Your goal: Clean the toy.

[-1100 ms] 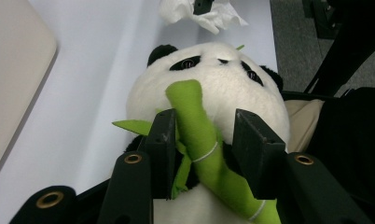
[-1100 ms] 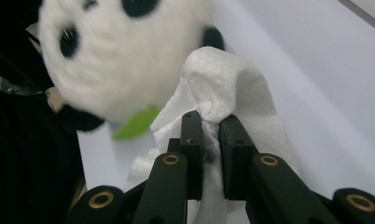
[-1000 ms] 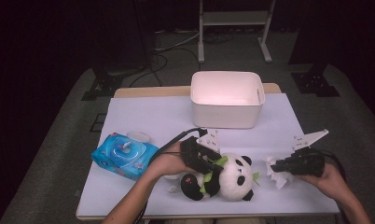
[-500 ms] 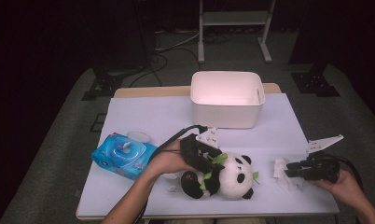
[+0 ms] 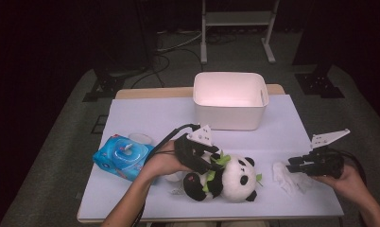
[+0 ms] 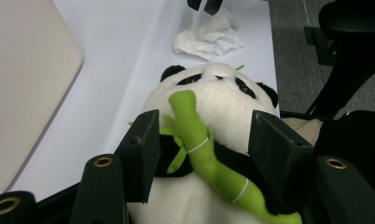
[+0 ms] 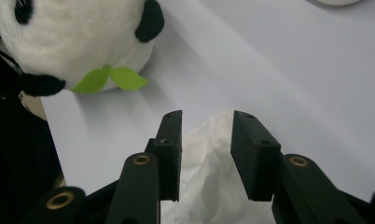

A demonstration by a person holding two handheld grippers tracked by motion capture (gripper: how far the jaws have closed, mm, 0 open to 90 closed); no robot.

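Note:
A plush panda (image 5: 233, 177) lies on its back on the white sheet, hugging a green bamboo stalk (image 6: 195, 140). My left gripper (image 5: 211, 163) reaches over its belly. Its jaws have just been opening and now stand on either side of the stalk (image 6: 202, 126), pads clear of it. To the right lies a crumpled white tissue (image 5: 287, 179). My right gripper (image 5: 290, 166) hovers low over the tissue. Its jaws have also just been opening, and the tissue (image 7: 213, 186) lies loose between them (image 7: 206, 116). The panda's head (image 7: 73, 42) is at the upper left of the right gripper view.
A white bin (image 5: 230, 99) stands at the back middle of the table (image 5: 145, 118). A blue wipes pack (image 5: 122, 156) lies at the left, with a small white lid (image 5: 141, 138) behind it. The table's front edge is close below the panda.
The right gripper's jaws have spread over the tissue and the hand has drifted slightly right. The left gripper's jaws have widened over the panda, and that hand has stayed put.

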